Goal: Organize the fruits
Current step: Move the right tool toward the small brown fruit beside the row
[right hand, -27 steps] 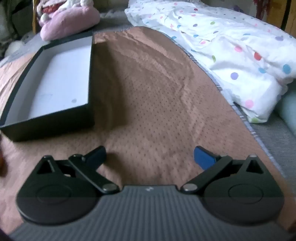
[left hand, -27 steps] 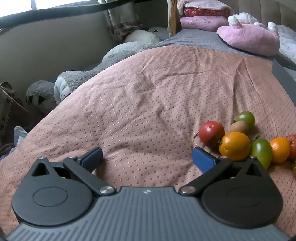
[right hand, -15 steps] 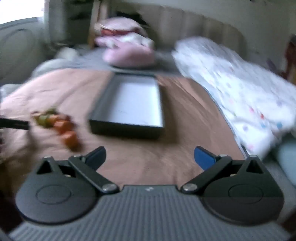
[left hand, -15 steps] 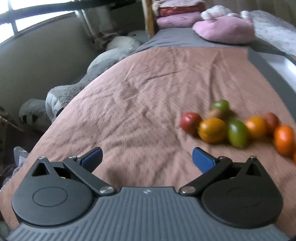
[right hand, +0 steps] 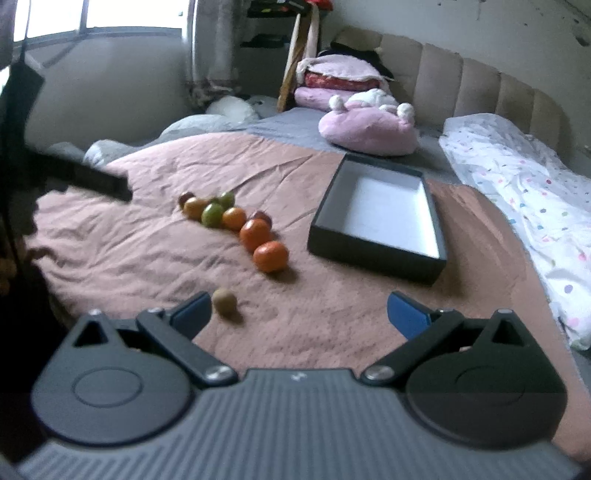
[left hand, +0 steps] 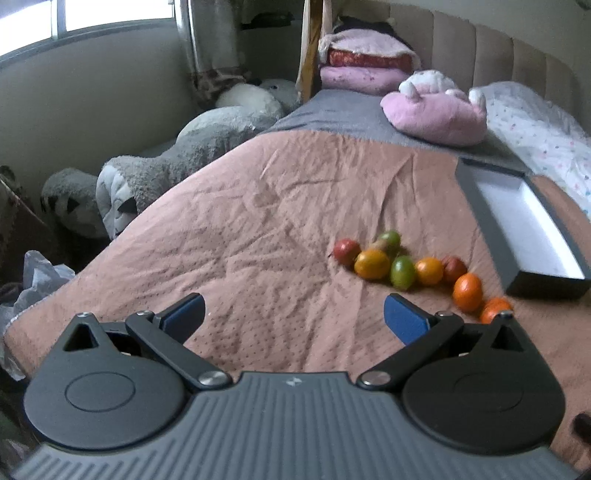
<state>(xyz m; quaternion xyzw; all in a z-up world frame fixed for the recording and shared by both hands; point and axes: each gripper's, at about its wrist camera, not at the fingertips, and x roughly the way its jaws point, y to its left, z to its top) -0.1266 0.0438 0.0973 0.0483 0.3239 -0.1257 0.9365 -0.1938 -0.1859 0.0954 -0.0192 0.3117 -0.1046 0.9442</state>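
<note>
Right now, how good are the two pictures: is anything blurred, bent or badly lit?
Left wrist view: fruits slightly smeared, window blown out, headboard bent by the fisheye. Right wrist view: softer overall, small brown fruit fuzzy, box legible, left edge dark and unreadable.

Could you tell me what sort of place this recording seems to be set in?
Most likely a bedroom: the fruits lie on a bed's pink quilt, with a padded headboard behind and plush toys beside it.
</note>
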